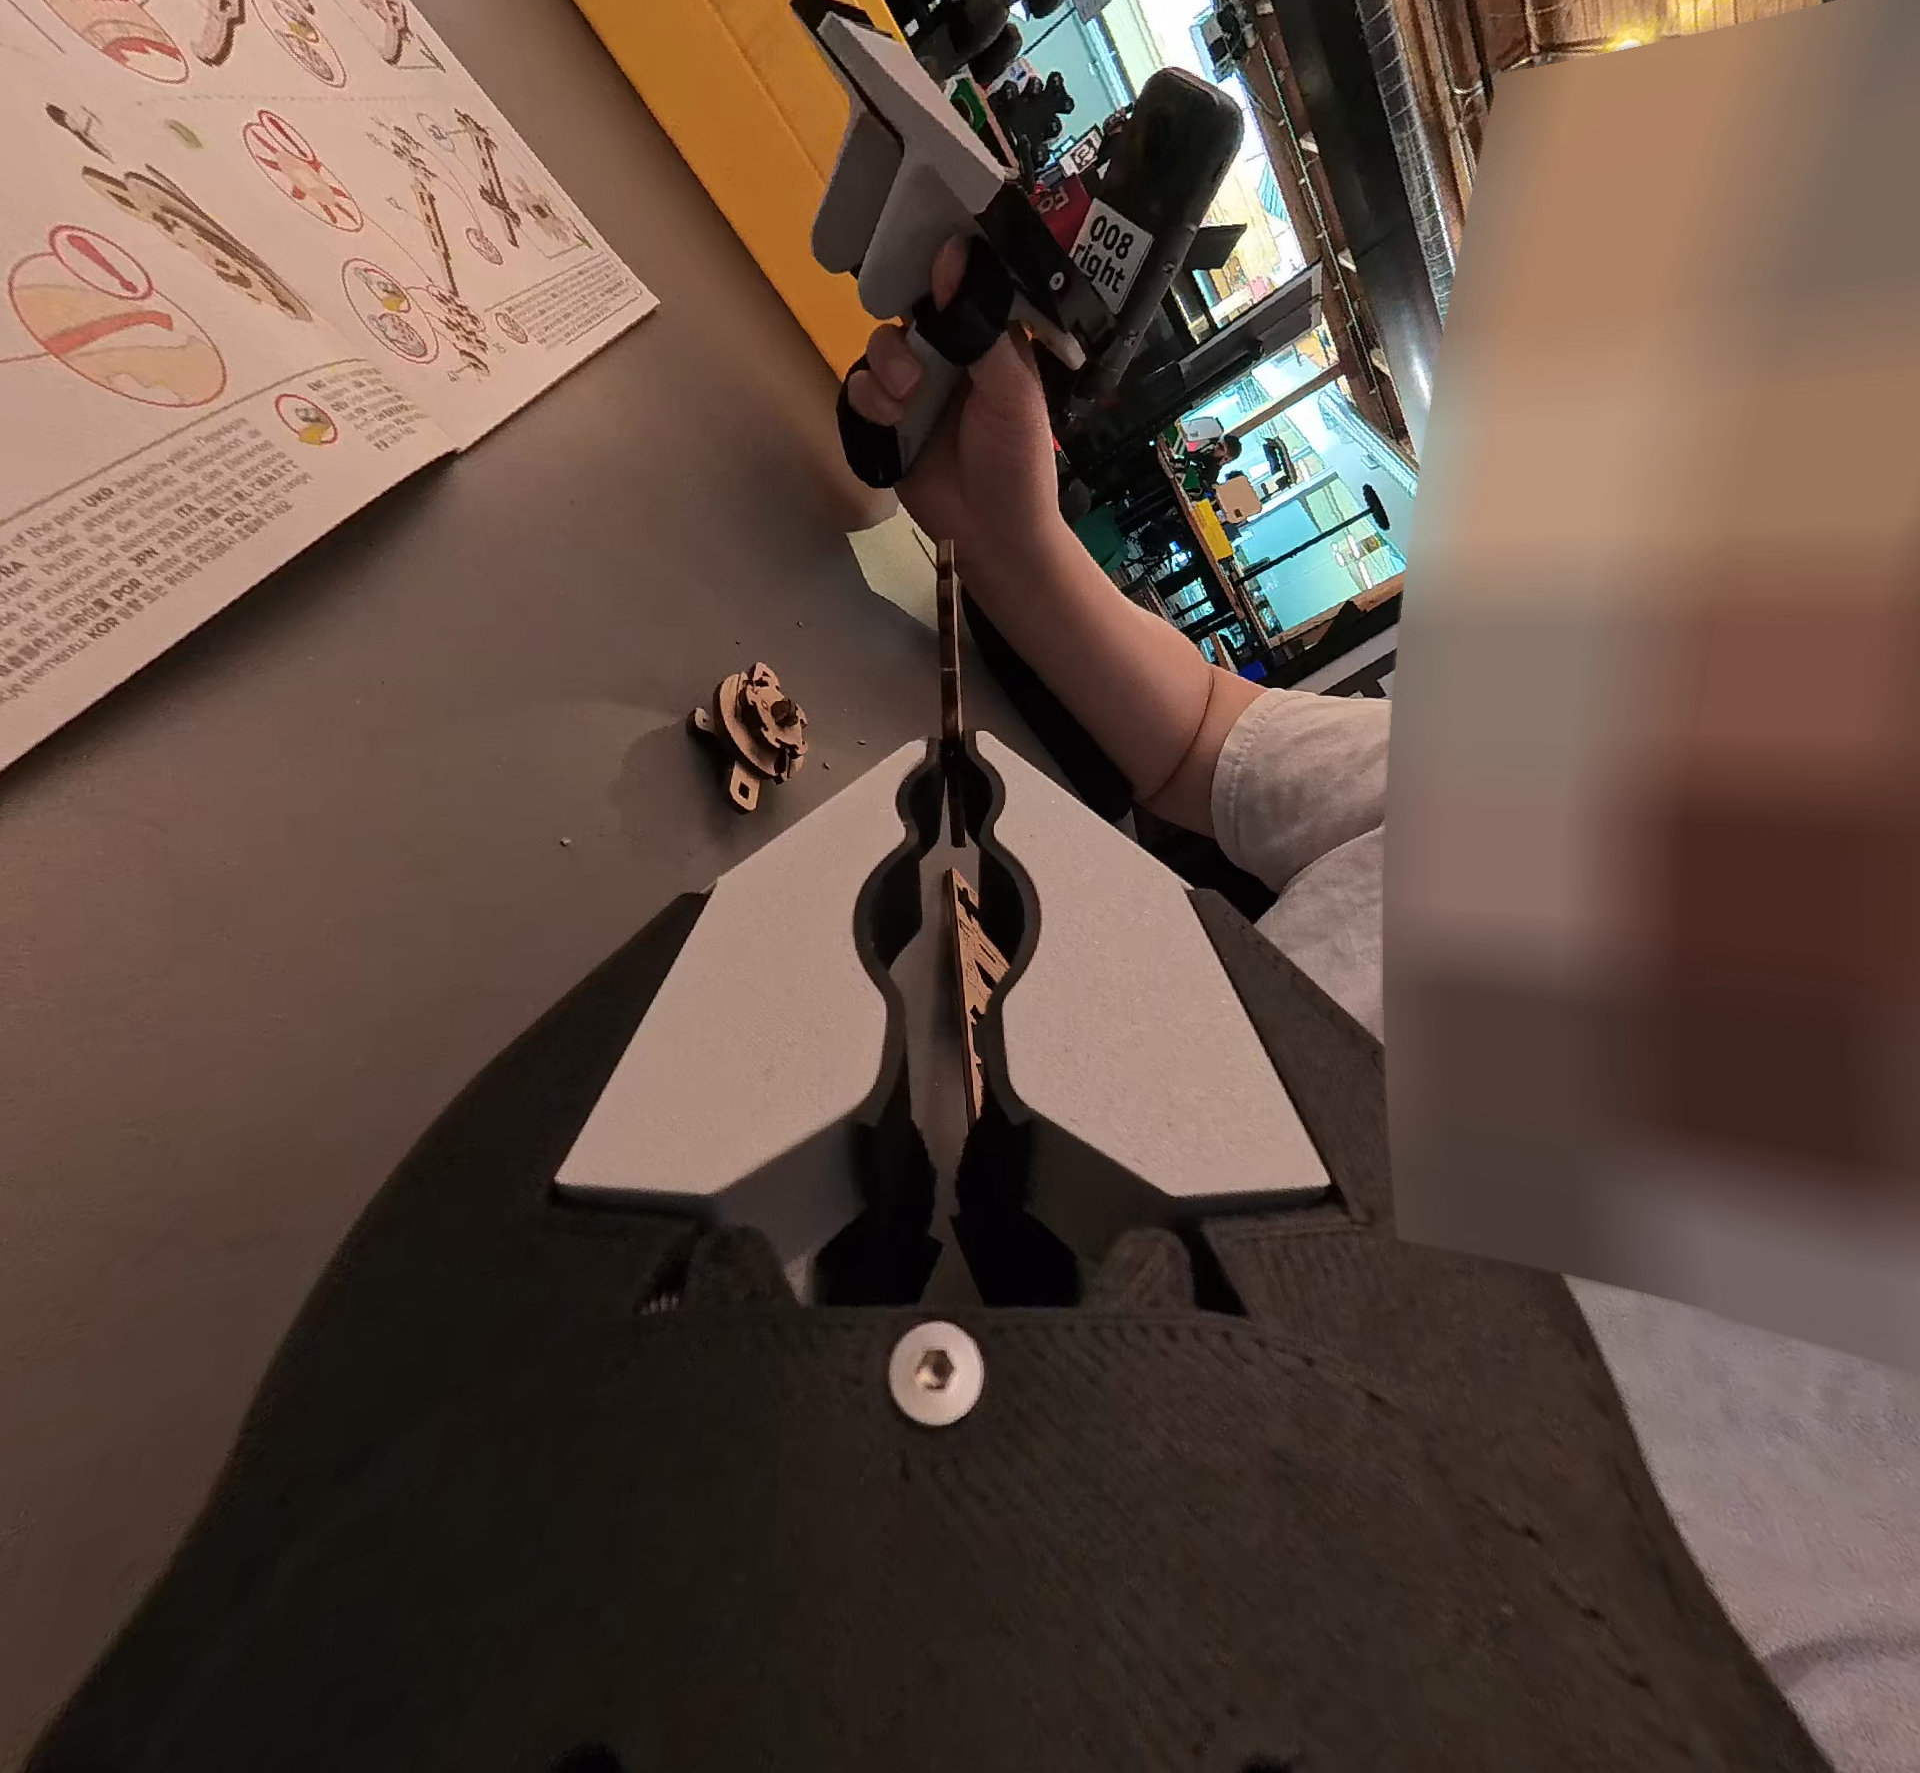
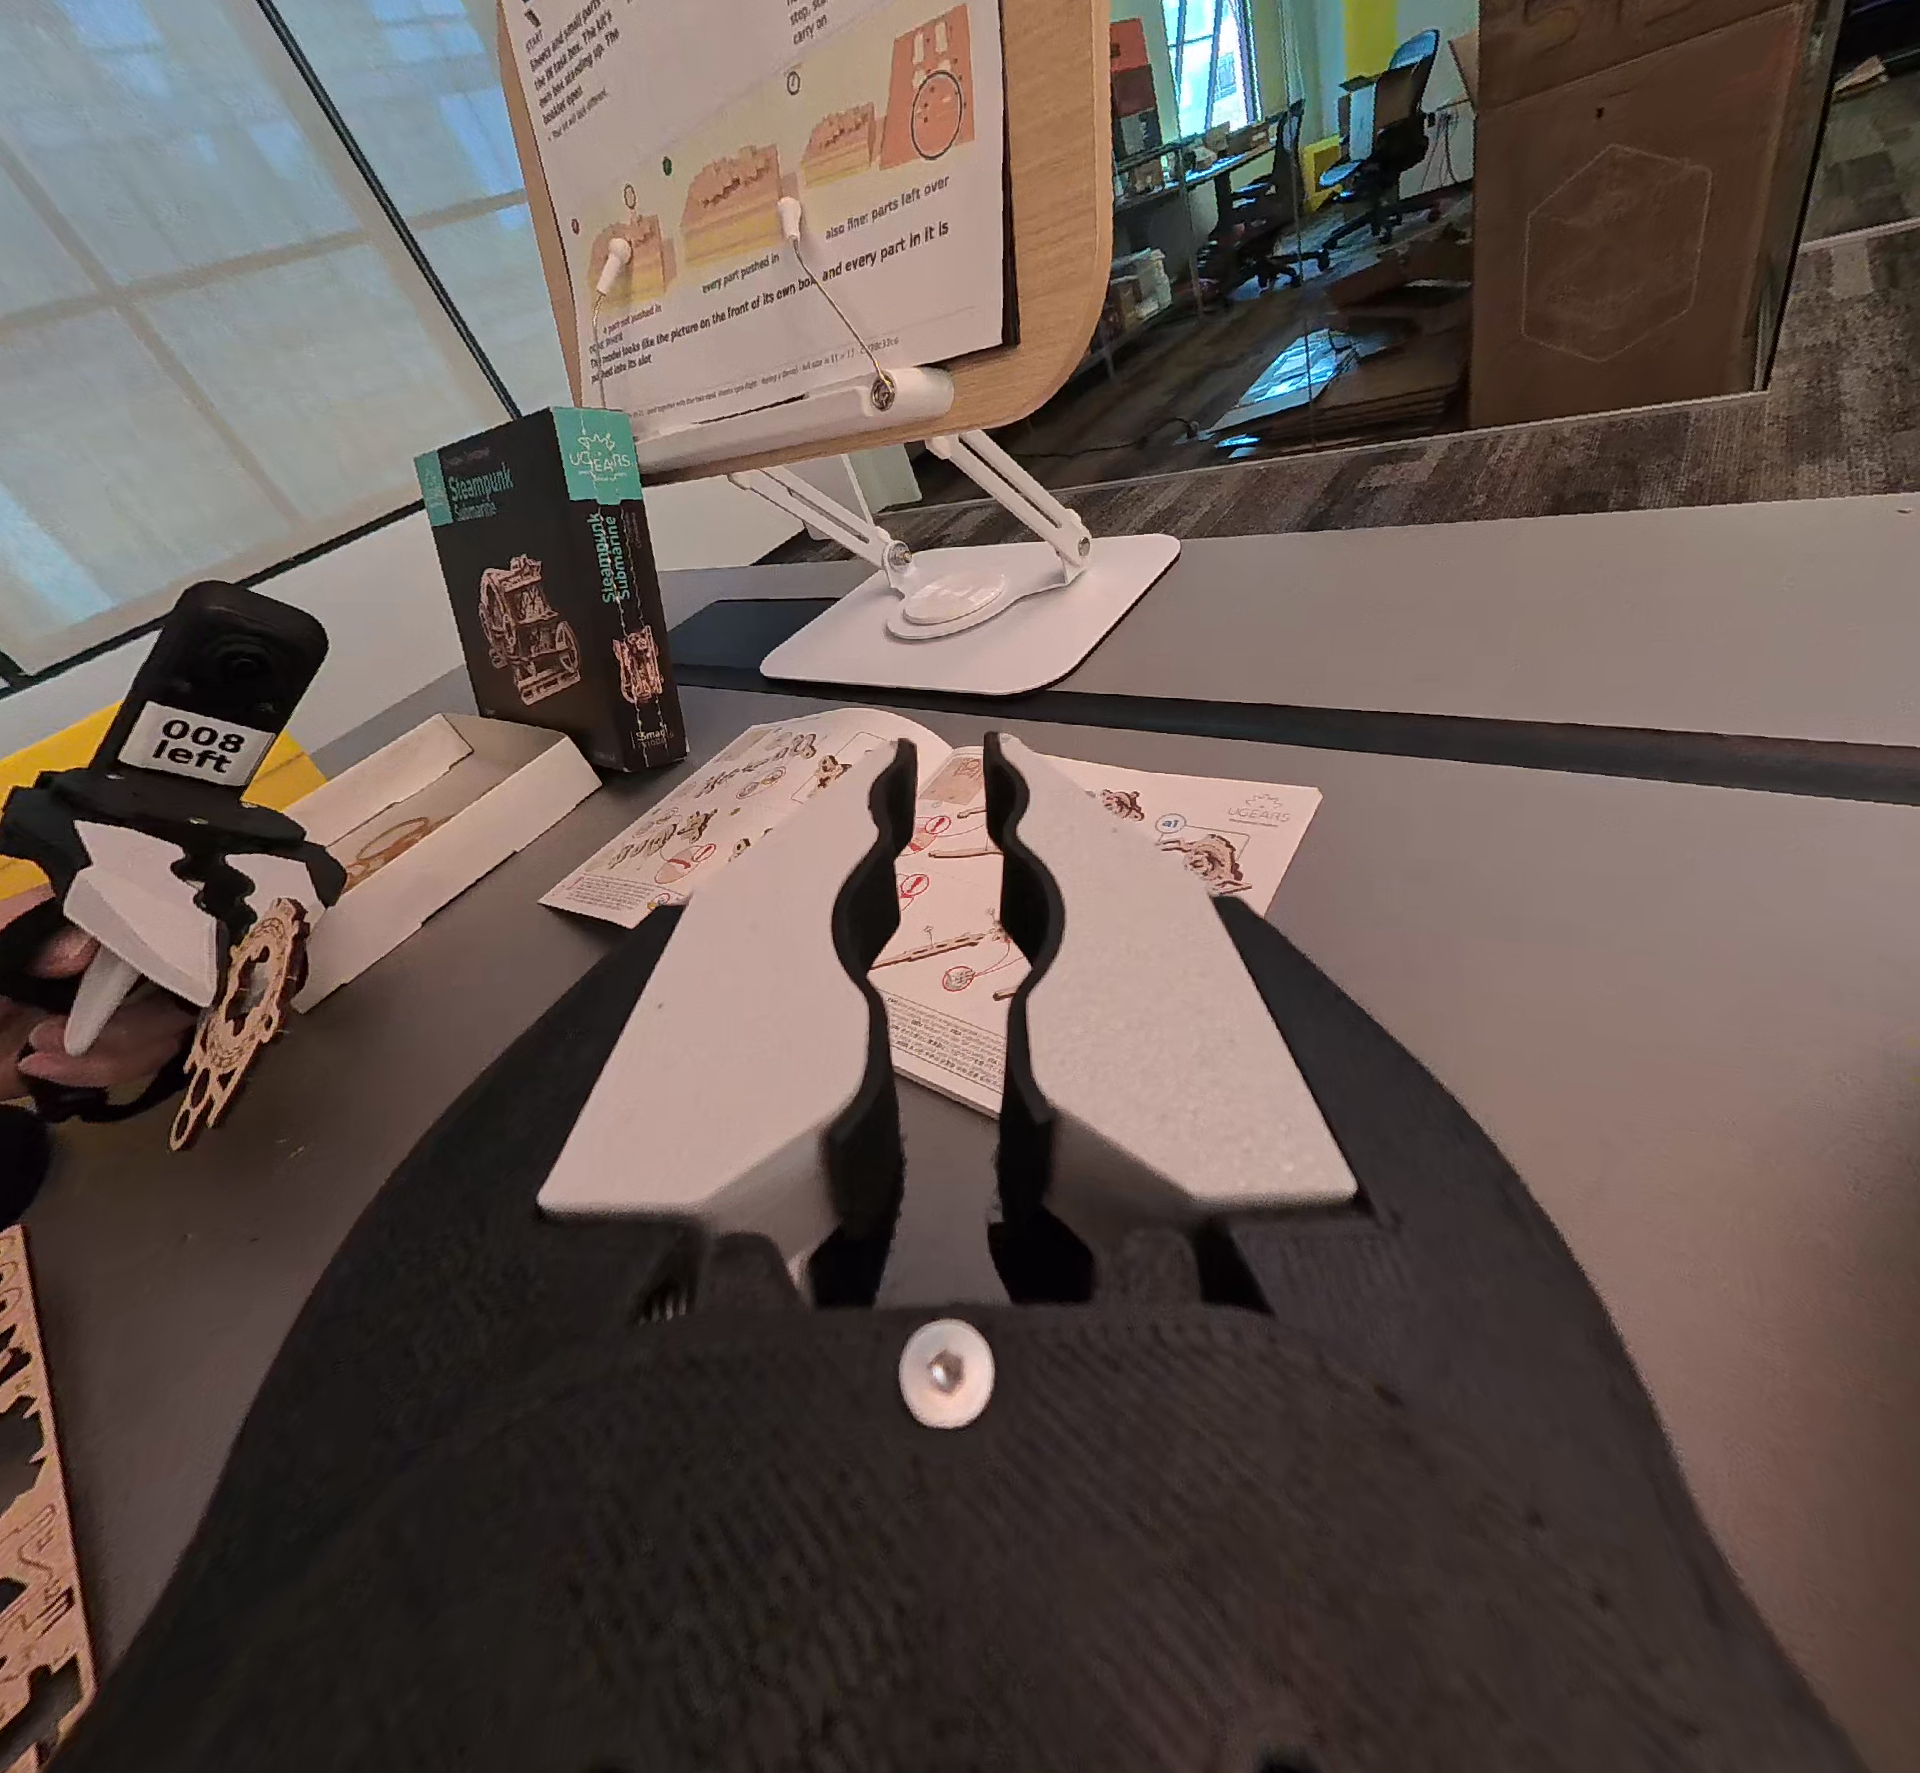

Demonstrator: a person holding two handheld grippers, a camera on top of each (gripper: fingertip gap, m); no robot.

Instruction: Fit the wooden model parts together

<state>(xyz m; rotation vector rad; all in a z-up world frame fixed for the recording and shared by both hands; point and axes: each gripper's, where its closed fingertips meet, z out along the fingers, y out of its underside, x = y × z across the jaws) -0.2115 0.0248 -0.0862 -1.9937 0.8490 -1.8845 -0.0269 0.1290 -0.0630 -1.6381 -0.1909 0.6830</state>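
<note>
My left gripper (image 1: pixel 951 747) is shut on a thin flat wooden part (image 1: pixel 950 653), seen edge-on and sticking out past the fingertips. In the right wrist view the left gripper (image 2: pixel 223 902) shows at the far left, holding the same part (image 2: pixel 244 1006), a plate with a toothed edge and a hole, above the table. A small wooden gear assembly (image 1: pixel 753 731) lies on the grey table just left of my left fingertips. My right gripper (image 2: pixel 951 757) is open and empty, held above the table; it also shows in the left wrist view (image 1: pixel 842 50), raised in a hand.
An open instruction booklet (image 2: pixel 1143 840) lies ahead of the right gripper and also shows in the left wrist view (image 1: pixel 260 269). A dark kit box (image 2: pixel 551 591), a white tray (image 2: pixel 447 819) and a document stand (image 2: pixel 977 622) stand behind. A yellow bin (image 1: pixel 707 61) and a wooden parts sheet (image 2: pixel 31 1515) sit at the table's sides. Tip to tip, the grippers are about 20 cm apart.
</note>
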